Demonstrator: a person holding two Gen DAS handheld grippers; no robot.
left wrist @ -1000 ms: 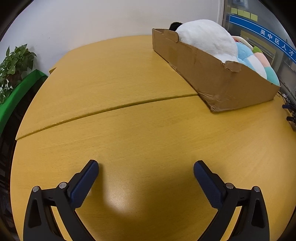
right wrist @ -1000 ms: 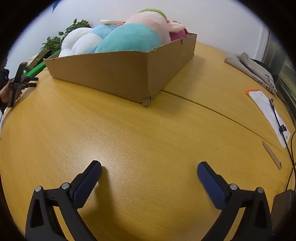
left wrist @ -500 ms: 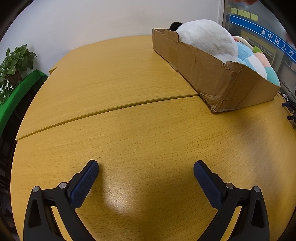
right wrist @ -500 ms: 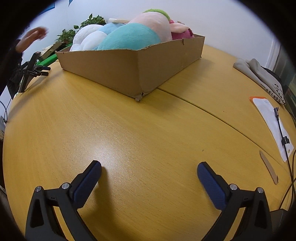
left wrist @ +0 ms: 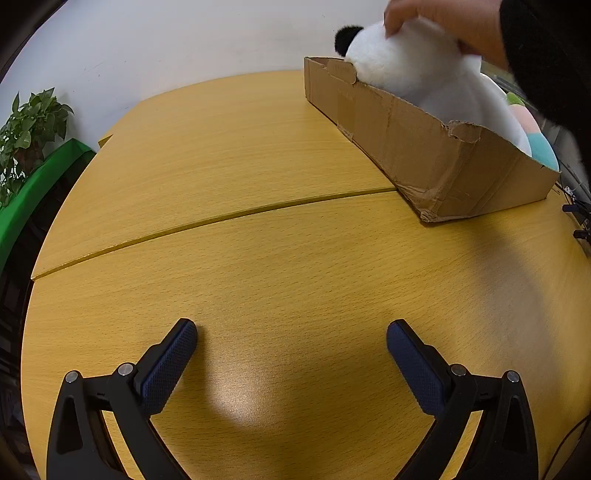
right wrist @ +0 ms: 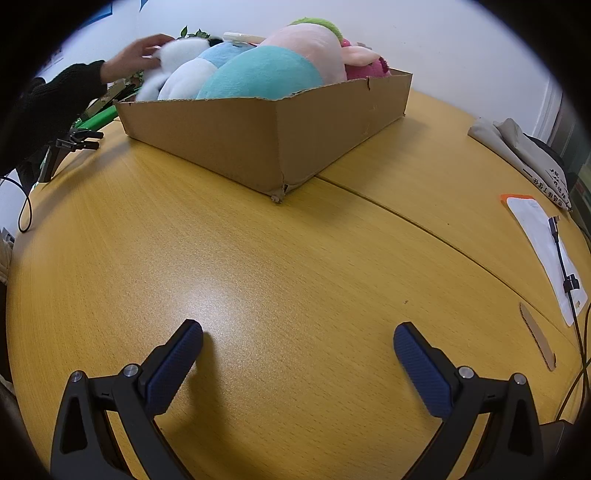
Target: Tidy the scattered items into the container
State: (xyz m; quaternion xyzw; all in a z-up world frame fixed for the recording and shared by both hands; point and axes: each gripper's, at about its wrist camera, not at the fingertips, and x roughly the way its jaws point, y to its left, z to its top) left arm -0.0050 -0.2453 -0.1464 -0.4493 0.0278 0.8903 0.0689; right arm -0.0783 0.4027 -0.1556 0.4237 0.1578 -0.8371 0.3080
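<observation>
A shallow cardboard box (left wrist: 436, 158) stands on the yellow wooden table (left wrist: 258, 258) at the upper right in the left wrist view; it also shows in the right wrist view (right wrist: 258, 140). It is filled with plush toys: a white panda (left wrist: 417, 70), a teal and blue one (right wrist: 258, 74), a pink one (right wrist: 317, 48). A bare hand (left wrist: 443, 18) rests on the panda. My left gripper (left wrist: 291, 336) is open and empty, low over the table. My right gripper (right wrist: 297, 338) is open and empty, well short of the box.
A potted plant (left wrist: 26, 125) and green ledge stand at the left. In the right wrist view a grey cloth bag (right wrist: 517, 147), a white pouch (right wrist: 543, 251) with a cable, and a cardboard strip (right wrist: 535, 336) lie at the right. The left gripper (right wrist: 70, 147) rests at the far left.
A person's hand has reached in and now lies on the white panda in the box. The right wrist view has shifted a little, with the box seen further left. The left gripper has not moved.
</observation>
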